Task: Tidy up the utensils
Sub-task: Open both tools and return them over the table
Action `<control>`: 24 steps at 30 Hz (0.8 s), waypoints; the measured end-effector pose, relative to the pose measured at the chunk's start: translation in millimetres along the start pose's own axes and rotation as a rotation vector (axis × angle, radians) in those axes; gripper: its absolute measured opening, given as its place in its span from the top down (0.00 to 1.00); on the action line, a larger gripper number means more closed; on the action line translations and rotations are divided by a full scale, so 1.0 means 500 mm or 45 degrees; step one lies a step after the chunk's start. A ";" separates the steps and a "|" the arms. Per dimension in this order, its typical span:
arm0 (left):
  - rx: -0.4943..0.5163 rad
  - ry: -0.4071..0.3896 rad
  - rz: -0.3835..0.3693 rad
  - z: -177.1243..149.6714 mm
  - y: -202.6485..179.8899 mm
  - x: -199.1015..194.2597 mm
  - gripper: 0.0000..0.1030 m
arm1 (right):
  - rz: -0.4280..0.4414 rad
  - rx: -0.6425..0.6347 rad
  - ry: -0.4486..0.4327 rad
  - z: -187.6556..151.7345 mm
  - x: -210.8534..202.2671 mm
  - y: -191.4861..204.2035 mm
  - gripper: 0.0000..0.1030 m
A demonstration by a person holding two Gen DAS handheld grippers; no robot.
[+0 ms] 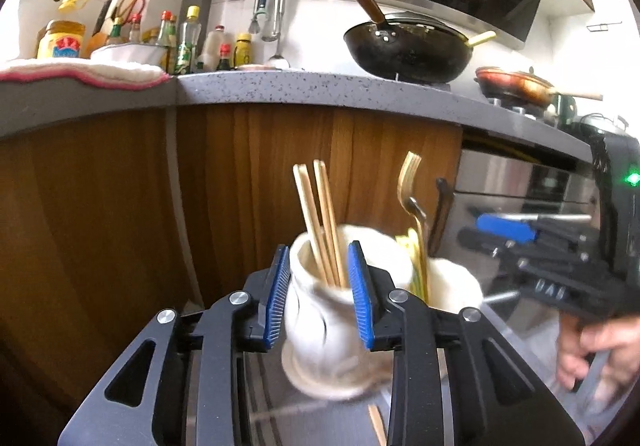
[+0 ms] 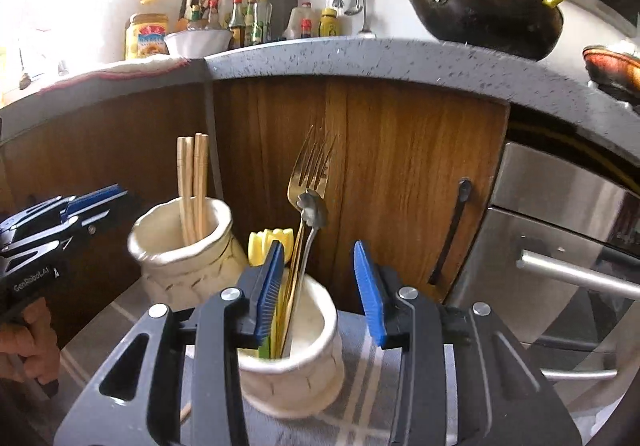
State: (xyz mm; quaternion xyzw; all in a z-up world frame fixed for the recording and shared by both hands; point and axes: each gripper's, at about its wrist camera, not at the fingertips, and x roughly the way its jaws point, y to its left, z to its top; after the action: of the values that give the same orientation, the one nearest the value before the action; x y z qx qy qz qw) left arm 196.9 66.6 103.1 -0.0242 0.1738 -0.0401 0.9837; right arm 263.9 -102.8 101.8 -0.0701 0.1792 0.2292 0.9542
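Both jars loaded — your left gripper (image 1: 319, 296) and right gripper (image 2: 320, 292) stand released; stray chopstick (image 1: 377, 424) next.

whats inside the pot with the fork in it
The pot holds a gold fork, a silver spoon and yellow-handled utensils, all upright. Their lower ends are hidden by the wall and the gripper finger.

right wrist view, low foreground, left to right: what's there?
Left tool → cream jar holding chopsticks → yellow utensil → gold fork standing in the nearer cup → dark cabinet handle → steel oven door.
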 end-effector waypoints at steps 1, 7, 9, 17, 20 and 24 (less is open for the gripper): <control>0.005 0.002 0.003 -0.008 -0.001 -0.013 0.69 | -0.001 -0.002 -0.003 -0.007 -0.014 -0.001 0.65; -0.051 0.102 -0.016 -0.052 0.002 -0.042 0.69 | -0.012 0.006 0.053 -0.060 -0.072 -0.002 0.65; -0.074 0.176 -0.029 -0.074 0.001 -0.041 0.69 | -0.006 0.015 0.106 -0.086 -0.076 0.002 0.65; -0.111 0.420 -0.062 -0.161 -0.020 -0.019 0.69 | 0.082 0.123 0.371 -0.202 -0.029 0.005 0.64; -0.070 0.506 -0.084 -0.191 -0.043 -0.004 0.68 | 0.109 0.165 0.447 -0.234 -0.005 0.005 0.59; -0.035 0.586 -0.097 -0.220 -0.066 0.015 0.67 | 0.145 0.208 0.518 -0.264 0.024 0.012 0.59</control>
State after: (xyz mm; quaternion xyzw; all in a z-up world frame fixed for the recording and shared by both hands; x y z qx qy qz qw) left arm 163.9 29.1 -0.5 -0.0344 0.3928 -0.0793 0.9155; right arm 230.2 -121.0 -25.1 -0.0272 0.3894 0.2486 0.8865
